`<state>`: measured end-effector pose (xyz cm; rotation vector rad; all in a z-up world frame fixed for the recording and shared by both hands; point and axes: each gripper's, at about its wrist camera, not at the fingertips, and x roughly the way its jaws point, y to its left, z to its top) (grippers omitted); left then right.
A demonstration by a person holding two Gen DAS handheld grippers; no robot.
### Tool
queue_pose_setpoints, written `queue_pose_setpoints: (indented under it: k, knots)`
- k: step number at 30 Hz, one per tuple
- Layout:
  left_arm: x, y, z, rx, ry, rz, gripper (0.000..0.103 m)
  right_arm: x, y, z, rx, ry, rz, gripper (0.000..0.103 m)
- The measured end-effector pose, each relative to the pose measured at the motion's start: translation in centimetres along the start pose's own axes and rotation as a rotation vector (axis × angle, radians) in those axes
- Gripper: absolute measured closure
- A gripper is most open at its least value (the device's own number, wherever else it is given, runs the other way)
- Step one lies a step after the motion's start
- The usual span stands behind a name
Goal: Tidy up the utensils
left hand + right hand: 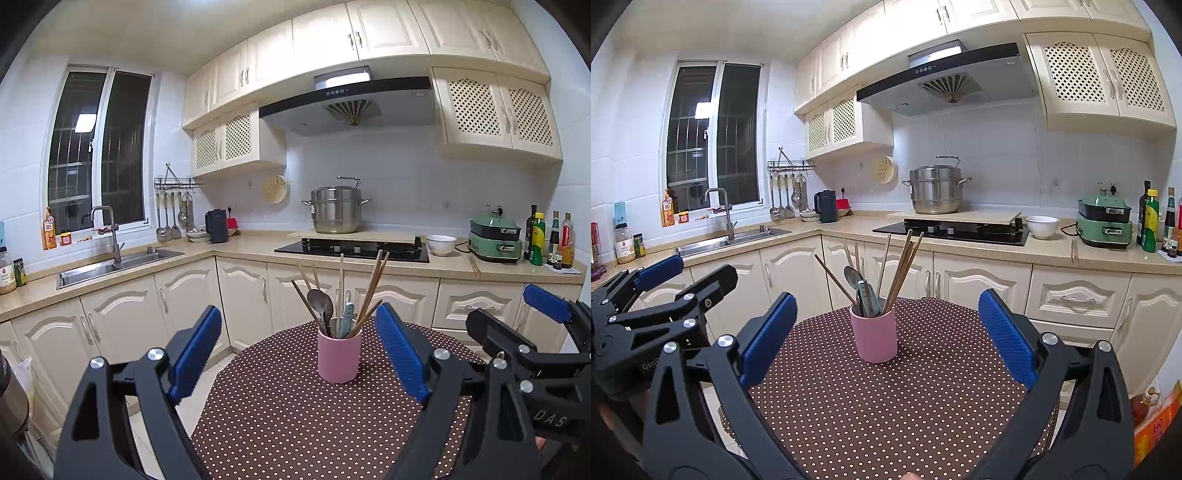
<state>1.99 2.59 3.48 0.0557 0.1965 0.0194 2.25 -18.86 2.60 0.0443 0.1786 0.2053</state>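
Observation:
A pink cup (pixel 339 356) (pixel 874 336) stands upright on a round table with a brown polka-dot cloth (pixel 280 417) (pixel 886 406). It holds several wooden chopsticks (pixel 371 291) (pixel 905 264), metal spoons (pixel 318 300) (pixel 851 276) and a pale green-handled utensil (pixel 347 317). My left gripper (pixel 301 350) is open and empty, its blue pads on either side of the cup but nearer the camera. My right gripper (pixel 886 336) is open and empty, held back from the cup. Each gripper shows at the edge of the other's view.
Beyond the table runs an L-shaped kitchen counter (pixel 236 251) with a sink (pixel 118 262), a black hob (pixel 351 249), a steel steamer pot (pixel 336 210), a white bowl (pixel 441 244), a green cooker (pixel 495 240) and bottles (pixel 550 240). Ladles hang on a wall rack (pixel 173 218).

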Motion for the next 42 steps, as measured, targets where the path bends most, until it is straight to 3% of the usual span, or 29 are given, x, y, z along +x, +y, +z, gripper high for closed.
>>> queue_pose_setpoints:
  k: [27, 42]
  knots:
    - [1.8, -0.5, -0.6, 0.005, 0.028, 0.009, 0.019, 1.7, -0.4, -0.6, 0.016, 0.032, 0.002, 0.006]
    - [6.9, -1.1, -2.6, 0.002, 0.145, 0.008, 0.019, 6.5, -1.9, -2.6, 0.027, 0.155, -0.007, 0.006]
